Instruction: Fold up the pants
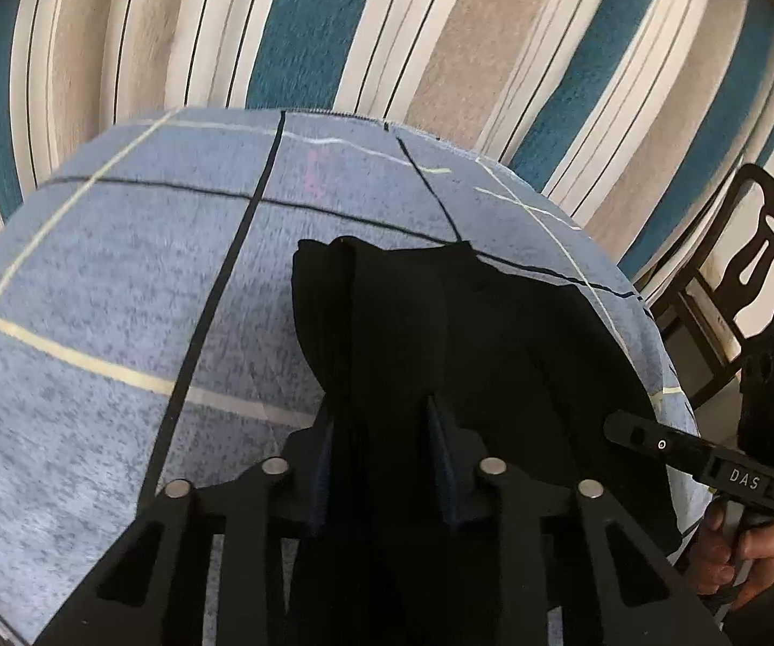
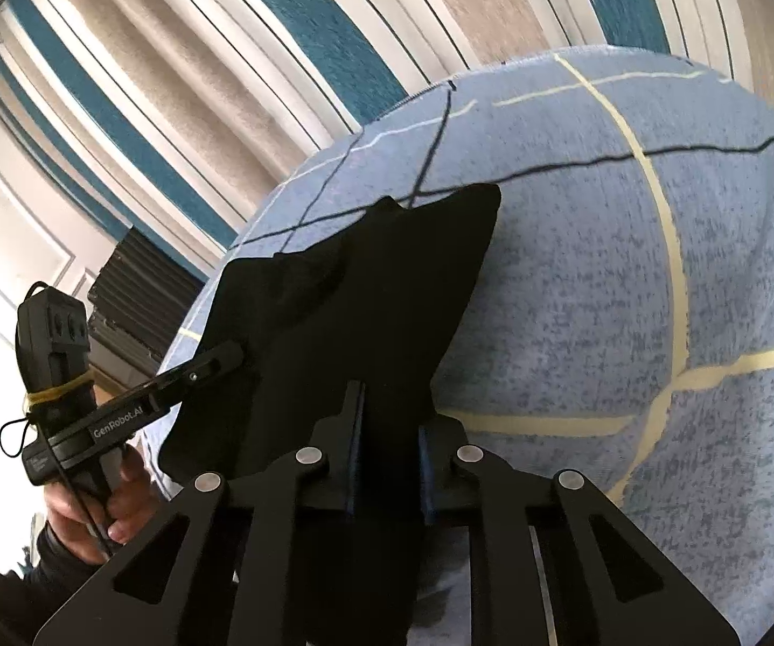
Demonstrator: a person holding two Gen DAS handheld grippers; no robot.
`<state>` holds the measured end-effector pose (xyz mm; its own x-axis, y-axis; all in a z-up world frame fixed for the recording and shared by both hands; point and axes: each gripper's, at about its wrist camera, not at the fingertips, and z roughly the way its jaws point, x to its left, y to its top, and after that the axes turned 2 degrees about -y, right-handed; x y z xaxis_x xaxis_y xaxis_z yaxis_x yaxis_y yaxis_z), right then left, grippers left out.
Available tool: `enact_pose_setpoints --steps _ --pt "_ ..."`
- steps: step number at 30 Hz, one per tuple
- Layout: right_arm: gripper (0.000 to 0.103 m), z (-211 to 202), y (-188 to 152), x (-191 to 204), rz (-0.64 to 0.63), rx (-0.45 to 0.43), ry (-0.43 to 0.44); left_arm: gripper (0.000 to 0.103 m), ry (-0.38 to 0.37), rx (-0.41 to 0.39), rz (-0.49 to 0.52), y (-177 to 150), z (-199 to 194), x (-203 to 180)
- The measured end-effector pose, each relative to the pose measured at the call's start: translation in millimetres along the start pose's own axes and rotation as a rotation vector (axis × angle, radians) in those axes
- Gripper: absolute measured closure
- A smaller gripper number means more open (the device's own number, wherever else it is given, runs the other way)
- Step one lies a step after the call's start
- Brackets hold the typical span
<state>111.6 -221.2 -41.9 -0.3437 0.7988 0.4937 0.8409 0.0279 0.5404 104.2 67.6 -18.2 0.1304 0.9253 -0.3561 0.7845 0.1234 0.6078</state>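
Left hand-held gripper (image 1: 381, 420) is pinching a fold of the black pants (image 1: 473, 334). Right hand-held gripper (image 2: 389, 409) is clamping the same pants, which are draping ahead of both over the blue checked cloth (image 1: 90, 280).

Left black two-finger gripper (image 1: 381, 420): fingers (image 1: 443, 430) drawn in on a fold of black fabric, blue-lined pads facing inward; handle held in a bare left hand (image 2: 96, 506), fingers curled round the grip. Right black two-finger gripper (image 2: 387, 420): fingers (image 2: 354, 414) likewise closed on black fabric; handle gripped by a bare right hand (image 1: 742, 554) at lower frame edge.
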Motion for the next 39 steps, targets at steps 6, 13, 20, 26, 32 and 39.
enact_pose_setpoints --steps 6,13,20,26,32,39 --pt "0.088 -13.7 9.6 24.4 -0.04 -0.043 0.023 0.078 0.004 -0.023 0.04 10.5 -15.6 -11.8" --pt "0.088 0.0 36.9 51.0 -0.082 -0.076 0.059 0.078 0.038 -0.077 0.075 39.0 -27.7 -3.0" --pt "0.088 49.2 71.6 70.0 -0.087 -0.067 0.099 0.078 0.109 -0.11 0.091 78.3 -24.7 37.3" --pt "0.088 92.5 94.5 78.8 -0.086 -0.032 0.118 0.078 0.153 -0.111 0.077 103.8 -11.3 75.7" --pt "0.087 122.6 97.2 67.9 -0.069 0.01 0.092 0.078 0.155 -0.088 0.067 110.8 11.0 102.6" --pt "0.079 133.4 82.9 28.1 0.03 0.06 0.126 0.064 0.102 -0.076 -0.017 95.5 25.8 137.5"
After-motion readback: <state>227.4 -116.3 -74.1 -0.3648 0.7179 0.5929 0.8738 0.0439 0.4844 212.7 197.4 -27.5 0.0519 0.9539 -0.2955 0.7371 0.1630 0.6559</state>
